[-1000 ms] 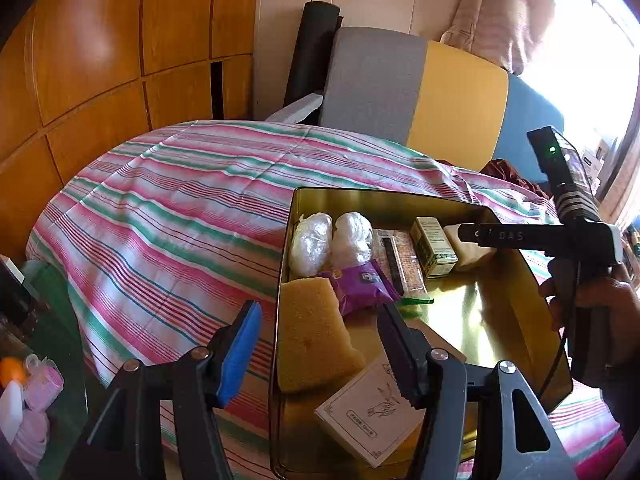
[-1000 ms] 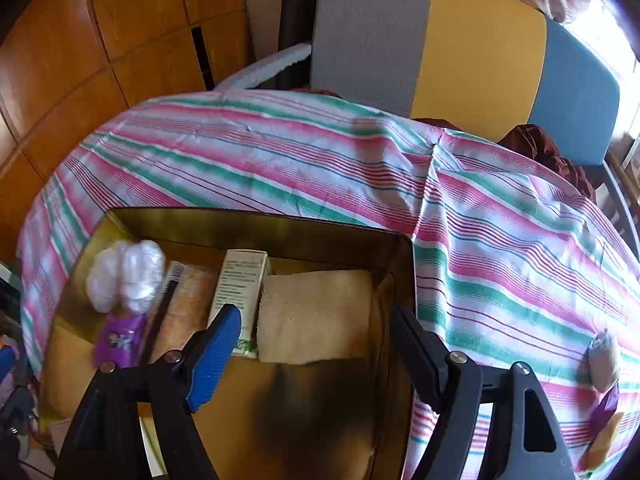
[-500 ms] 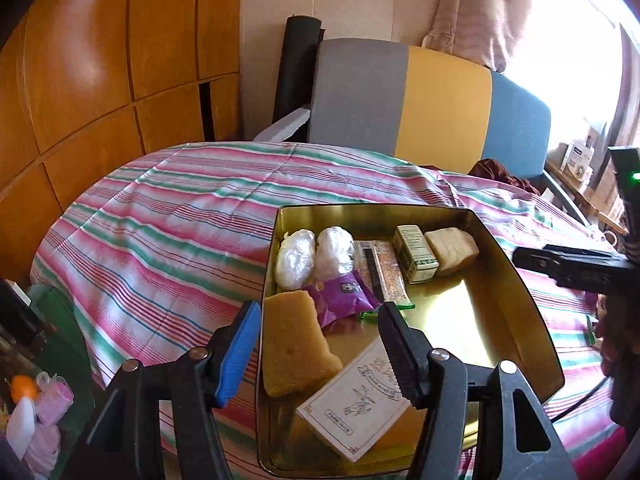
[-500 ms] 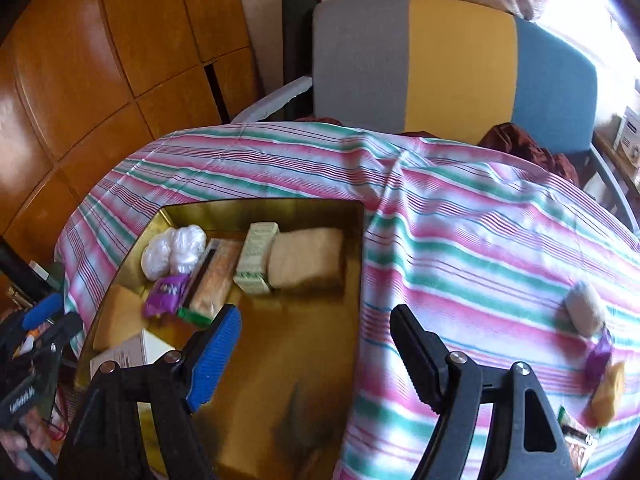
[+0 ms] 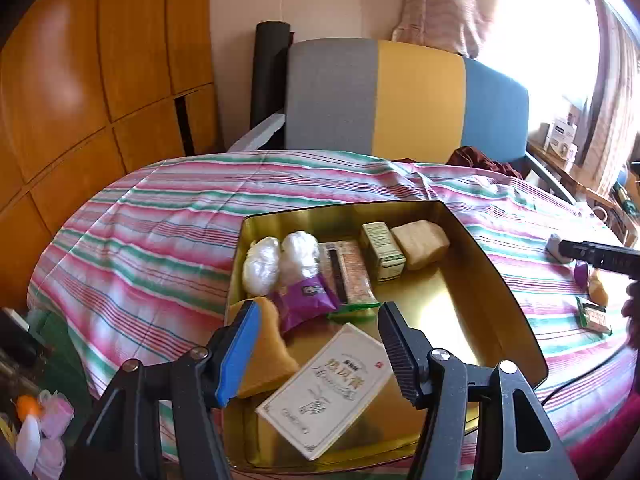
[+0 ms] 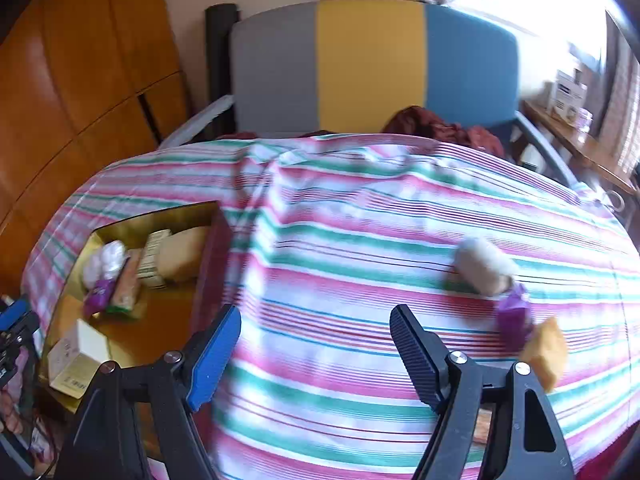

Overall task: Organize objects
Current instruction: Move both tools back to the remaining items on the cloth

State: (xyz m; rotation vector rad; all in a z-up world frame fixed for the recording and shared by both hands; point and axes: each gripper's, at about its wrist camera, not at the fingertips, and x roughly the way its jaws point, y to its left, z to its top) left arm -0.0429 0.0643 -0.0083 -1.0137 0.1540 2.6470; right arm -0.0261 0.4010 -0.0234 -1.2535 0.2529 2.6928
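A gold tin (image 5: 500,280) (image 6: 160,216) sits on the striped tablecloth (image 5: 160,240). It holds two white wrapped balls (image 5: 262,266), a purple packet (image 5: 304,300), a snack bar (image 5: 348,272), a small green box (image 5: 382,250), two yellow sponges (image 5: 420,242) and a white box (image 5: 328,384). My left gripper (image 5: 316,344) hangs open over the tin's near end, nothing between its fingers. My right gripper (image 6: 316,350) is open above bare cloth. To its right lie a grey roll (image 6: 484,266), a purple packet (image 6: 514,316) and a yellow sponge (image 6: 546,354).
A grey, yellow and blue chair (image 5: 400,96) stands behind the table. Wood panelling (image 5: 80,80) fills the left. A dark red cloth (image 6: 440,128) lies at the table's far edge. Small bottles (image 5: 32,428) sit low at the left. A green packet (image 5: 596,318) lies near the right table edge.
The right gripper has swung right, from over the tin to over open cloth near the loose items. The left gripper has drawn back a little, so more of the tin shows.
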